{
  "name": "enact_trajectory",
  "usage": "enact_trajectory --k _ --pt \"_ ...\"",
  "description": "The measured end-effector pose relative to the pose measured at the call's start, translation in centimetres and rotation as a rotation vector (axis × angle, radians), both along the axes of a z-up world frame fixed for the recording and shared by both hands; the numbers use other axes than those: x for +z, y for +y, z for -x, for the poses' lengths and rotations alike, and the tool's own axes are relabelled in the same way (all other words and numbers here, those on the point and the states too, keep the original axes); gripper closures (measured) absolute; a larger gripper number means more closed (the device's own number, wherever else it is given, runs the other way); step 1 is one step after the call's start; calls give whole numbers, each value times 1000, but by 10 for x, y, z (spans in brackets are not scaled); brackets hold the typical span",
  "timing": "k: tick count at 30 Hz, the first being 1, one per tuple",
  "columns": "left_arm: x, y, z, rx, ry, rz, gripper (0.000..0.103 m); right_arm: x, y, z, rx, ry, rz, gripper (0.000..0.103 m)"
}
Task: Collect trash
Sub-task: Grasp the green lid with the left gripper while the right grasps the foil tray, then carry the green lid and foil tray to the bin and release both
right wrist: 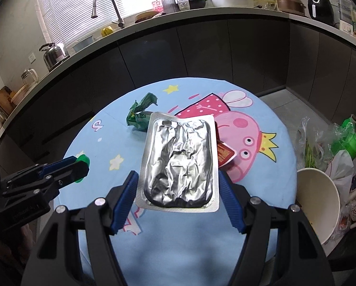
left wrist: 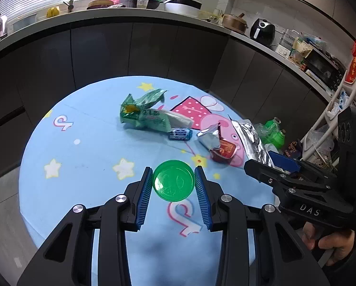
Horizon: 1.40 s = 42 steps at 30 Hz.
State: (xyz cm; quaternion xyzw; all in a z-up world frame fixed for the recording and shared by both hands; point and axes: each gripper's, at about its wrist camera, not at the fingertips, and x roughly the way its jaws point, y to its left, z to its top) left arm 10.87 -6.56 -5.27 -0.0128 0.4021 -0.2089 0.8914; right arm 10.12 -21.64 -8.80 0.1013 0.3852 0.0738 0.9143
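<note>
Above the blue cartoon-print bench [left wrist: 87, 157], left hand-held gripper [left wrist: 173, 181] pinches a round green plastic lid [left wrist: 173, 180], right hand-held gripper [right wrist: 178, 186] clamps a crumpled silver foil tray [right wrist: 179, 162] — both lifted; next, probably carry to the white paper bin [right wrist: 321, 205].

Round table [left wrist: 87, 157], light-blue cartoon cloth. On it: green wrapper [left wrist: 142, 112], blue wrapper [left wrist: 180, 134] just beside it, silver-red packet [left wrist: 216, 143] near the right edge.

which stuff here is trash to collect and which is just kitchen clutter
Trash for the job:
- green lid, in left gripper
- foil pouch, in right gripper
- green wrapper
- blue wrapper
- red sachet

Just lying about:
- kettle
- air fryer
- faucet
</note>
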Motion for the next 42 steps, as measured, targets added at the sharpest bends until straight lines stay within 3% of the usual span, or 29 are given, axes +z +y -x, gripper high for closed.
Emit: enact_trajectory --k 10,21,32,42 --pt "19 -69 -6 -126 -38 15 69 3 -68 24 -136 -34 -35 36" --pt "16 -156 -11 -268 -23 20 69 -15 -148 54 -298 -19 -63 36" --pt "4 -221 -13 -362 8 15 69 -61 -201 72 -422 58 -83 36" --pt "-22 -265 -16 -431 73 4 69 -119 -220 66 -474 172 -88 35"
